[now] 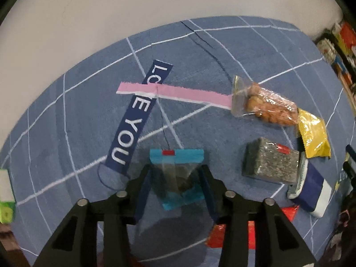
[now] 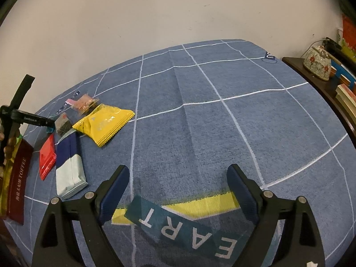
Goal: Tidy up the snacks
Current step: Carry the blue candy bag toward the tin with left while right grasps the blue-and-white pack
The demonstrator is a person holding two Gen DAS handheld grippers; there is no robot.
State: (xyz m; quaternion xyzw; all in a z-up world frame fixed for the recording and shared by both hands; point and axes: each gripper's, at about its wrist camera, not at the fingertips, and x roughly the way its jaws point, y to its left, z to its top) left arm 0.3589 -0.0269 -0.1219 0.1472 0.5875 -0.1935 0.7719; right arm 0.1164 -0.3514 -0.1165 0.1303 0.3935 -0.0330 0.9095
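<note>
My left gripper (image 1: 176, 179) has its jaws around a clear snack packet with blue ends (image 1: 178, 173), held just above the blue cloth. To its right lie a clear bag of nuts (image 1: 265, 102), a yellow packet (image 1: 312, 136), a grey-speckled block (image 1: 270, 163), a navy and white pouch (image 1: 310, 188) and a red packet (image 1: 251, 229). My right gripper (image 2: 178, 191) is open and empty over the cloth. In its view the yellow packet (image 2: 104, 123), navy and white pouch (image 2: 69, 166), red packet (image 2: 47, 156) and a maroon toffee bag (image 2: 19, 182) lie at the left.
The blue cloth with white grid lines (image 2: 222, 122) covers the table against a pale wall. A dark side shelf with a flowered teapot (image 2: 317, 63) and books (image 2: 347, 98) stands at the right. A green and white box (image 1: 5, 197) lies at the cloth's left edge.
</note>
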